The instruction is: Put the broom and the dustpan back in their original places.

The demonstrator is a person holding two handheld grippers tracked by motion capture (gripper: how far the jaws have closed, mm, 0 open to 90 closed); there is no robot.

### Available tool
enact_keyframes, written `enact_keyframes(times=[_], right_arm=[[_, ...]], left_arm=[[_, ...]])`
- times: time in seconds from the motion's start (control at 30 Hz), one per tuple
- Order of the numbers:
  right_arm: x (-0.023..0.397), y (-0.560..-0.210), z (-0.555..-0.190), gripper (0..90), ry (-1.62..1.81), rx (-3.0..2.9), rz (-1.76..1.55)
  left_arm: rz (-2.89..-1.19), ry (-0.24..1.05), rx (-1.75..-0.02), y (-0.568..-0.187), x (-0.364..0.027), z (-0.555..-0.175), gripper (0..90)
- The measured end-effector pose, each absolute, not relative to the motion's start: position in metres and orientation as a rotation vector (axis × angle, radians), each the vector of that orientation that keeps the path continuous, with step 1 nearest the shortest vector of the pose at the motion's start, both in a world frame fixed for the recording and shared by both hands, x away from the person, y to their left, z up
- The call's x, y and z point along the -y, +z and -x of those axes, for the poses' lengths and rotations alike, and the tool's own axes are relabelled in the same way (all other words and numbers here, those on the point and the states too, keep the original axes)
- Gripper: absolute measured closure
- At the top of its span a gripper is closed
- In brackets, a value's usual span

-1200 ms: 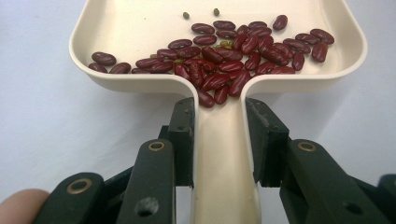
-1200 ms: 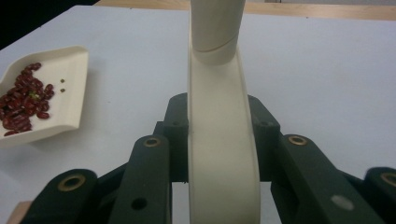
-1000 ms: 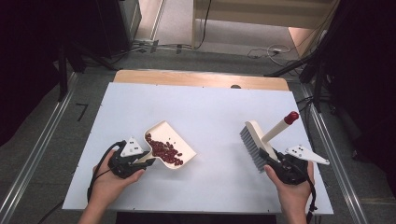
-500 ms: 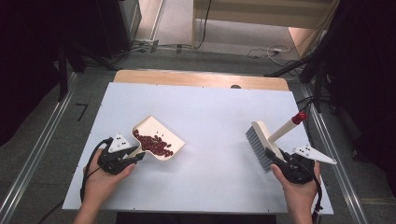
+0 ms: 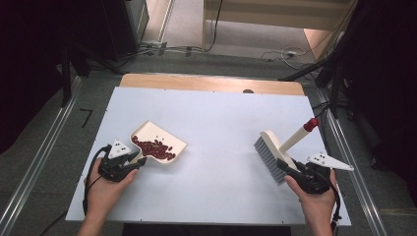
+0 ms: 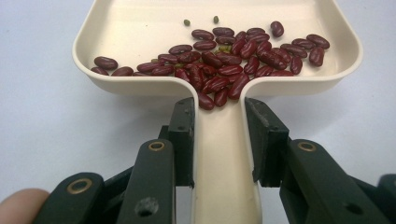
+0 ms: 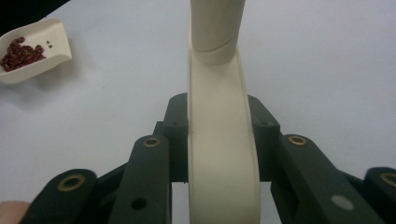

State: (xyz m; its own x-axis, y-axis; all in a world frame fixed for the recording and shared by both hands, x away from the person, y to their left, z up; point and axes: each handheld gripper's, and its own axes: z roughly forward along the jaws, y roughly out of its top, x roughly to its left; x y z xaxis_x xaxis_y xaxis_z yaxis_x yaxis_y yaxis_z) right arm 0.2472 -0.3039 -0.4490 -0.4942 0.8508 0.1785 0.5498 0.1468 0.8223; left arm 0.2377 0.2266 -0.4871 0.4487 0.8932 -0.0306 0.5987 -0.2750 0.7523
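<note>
The dustpan (image 5: 158, 143), loaded with red beans (image 5: 153, 148), is sitting at the left side of the table (image 5: 226, 113), and it is now lying nearer the left edge than it did a second ago, when it was closer to the middle. The left gripper (image 5: 129, 164) is clamping the pan's handle, its jaws pressing on either side of the cream stem, as the left gripper view is showing (image 6: 219, 140). In that view the beans (image 6: 233, 60) are bunching toward the handle end of the tray, with a couple of small green ones among them, and none are lying loose on the white surface around the pan.

The brush (image 5: 280, 150) is being held well apart on the right, gripped at its handle by the right gripper (image 5: 290, 172), bristles pointing toward the table's centre and the red-tipped end slanting up and away. It is also sitting a little further right and nearer the person than before. In the right gripper view the jaws are pressing against both sides of the cream handle (image 7: 219, 154).

By my reading, the sweeping is finished: the two tools are drawing apart, and the loaded pan is probably being carried off for emptying, so keeping it level matters now.
</note>
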Motion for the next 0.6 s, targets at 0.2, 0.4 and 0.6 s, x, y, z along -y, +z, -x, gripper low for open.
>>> enact_keyframes(times=[0.2,0.4,0.6], right_arm=[[0.296,-0.454,-0.247,65.5,1.27,-2.162,-1.317],[0.282,-0.457,-0.245,65.5,1.285,-2.234,-1.257],[0.274,-0.46,-0.246,65.5,1.324,-2.282,-1.243]], left_arm=[[-1.973,0.547,-1.281,-0.494,-0.228,-0.239,66.3],[-1.961,0.55,-1.313,-0.498,-0.229,-0.24,66.3],[-1.946,0.549,-1.347,-0.501,-0.229,-0.243,66.3]])
